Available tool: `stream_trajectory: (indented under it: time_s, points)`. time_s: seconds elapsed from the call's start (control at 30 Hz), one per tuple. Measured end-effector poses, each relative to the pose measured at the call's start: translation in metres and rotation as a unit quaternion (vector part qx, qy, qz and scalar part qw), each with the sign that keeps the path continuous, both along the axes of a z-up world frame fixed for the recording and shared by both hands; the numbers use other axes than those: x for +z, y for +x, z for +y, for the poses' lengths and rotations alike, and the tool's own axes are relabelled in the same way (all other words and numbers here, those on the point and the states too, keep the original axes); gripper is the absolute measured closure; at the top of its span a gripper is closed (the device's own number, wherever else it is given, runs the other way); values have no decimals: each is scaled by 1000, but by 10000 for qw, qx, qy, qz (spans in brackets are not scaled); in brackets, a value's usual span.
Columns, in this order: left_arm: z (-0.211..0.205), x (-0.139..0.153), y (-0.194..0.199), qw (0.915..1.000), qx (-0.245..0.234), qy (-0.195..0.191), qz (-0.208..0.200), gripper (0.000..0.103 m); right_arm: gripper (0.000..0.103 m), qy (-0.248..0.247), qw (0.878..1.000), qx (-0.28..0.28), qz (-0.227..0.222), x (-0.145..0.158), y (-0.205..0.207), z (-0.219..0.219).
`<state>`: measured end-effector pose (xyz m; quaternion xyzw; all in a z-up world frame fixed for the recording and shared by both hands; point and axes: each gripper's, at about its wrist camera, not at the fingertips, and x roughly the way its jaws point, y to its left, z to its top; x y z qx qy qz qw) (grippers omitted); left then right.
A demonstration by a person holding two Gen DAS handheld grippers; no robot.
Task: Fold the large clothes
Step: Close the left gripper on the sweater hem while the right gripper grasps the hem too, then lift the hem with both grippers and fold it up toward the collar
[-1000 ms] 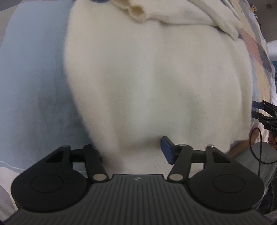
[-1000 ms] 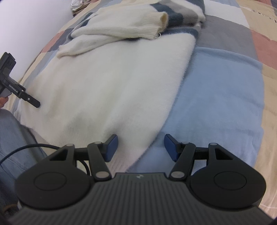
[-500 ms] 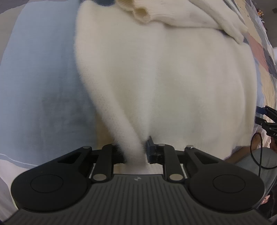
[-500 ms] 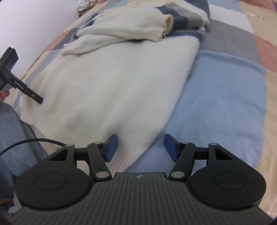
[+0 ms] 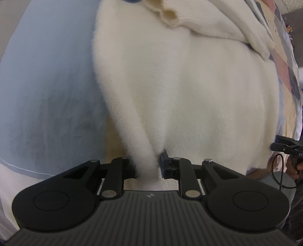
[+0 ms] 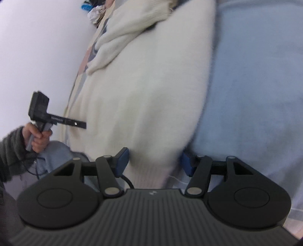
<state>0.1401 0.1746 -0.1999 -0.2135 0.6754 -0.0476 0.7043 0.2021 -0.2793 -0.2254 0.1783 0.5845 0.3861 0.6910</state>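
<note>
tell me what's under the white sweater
The white sweater lies on a patchwork blanket, light blue beside it. Whatever sits directly beneath the sweater is covered.

Left claw (image 5: 147,166) at lower centre is clamped on a fold of sweater (image 5: 189,85); right claw (image 6: 153,162), lower centre, is closing around the hem.

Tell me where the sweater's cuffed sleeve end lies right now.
In the left wrist view the sleeve cuff lies at the top centre, folded across the cream sweater, far from the left gripper pinching the near hem.
</note>
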Motion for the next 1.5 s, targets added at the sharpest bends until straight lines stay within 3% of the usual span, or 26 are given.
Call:
stream_trajectory:
  time_s: [0.23, 0.33, 0.47, 0.53, 0.57, 0.7, 0.87, 0.97, 1.03, 1.37, 1.5]
  points:
    - [12, -8, -2, 9997, 230, -77, 79, 71, 41, 272, 9980, 564, 128, -6, 4, 23]
    - [10, -5, -7, 9996, 260, -45, 64, 63, 45, 51, 9945, 1048, 42, 0, 1, 43]
    - [12, -3, -18, 9996, 289, -53, 48, 58, 83, -359, 9938, 1050, -52, 13, 0, 54]
    - [12, -1, -23, 9995, 297, -52, 47, 58, 85, -445, 9935, 1002, -296, 24, -8, 56]
    - [13, 0, -26, 9995, 301, -54, 54, 59, 85, -470, 9935, 953, -398, 30, -11, 55]
    - [13, 8, -42, 9995, 256, -160, -55, 84, 87, -366, 9957, 520, -669, 57, -22, 48]
    - [27, 35, -61, 9948, 563, -445, -724, 92, 88, -211, 9940, -69, -1069, 89, -36, 33]
    - [41, 62, -74, 9849, 904, -720, -1290, 93, 88, -201, 9903, -362, -1327, 106, -43, 25]
    - [48, 81, -81, 9728, 1167, -955, -1757, 93, 89, -204, 9872, -519, -1494, 115, -43, 18]
    - [54, 134, -123, 9256, 1838, -1640, -2874, 95, 90, -40, 9739, -1040, -2018, 160, -72, 15]
    - [56, 154, -151, 9155, 1856, -1818, -3071, 95, 90, 10, 9691, -1089, -2214, 183, -96, 12]
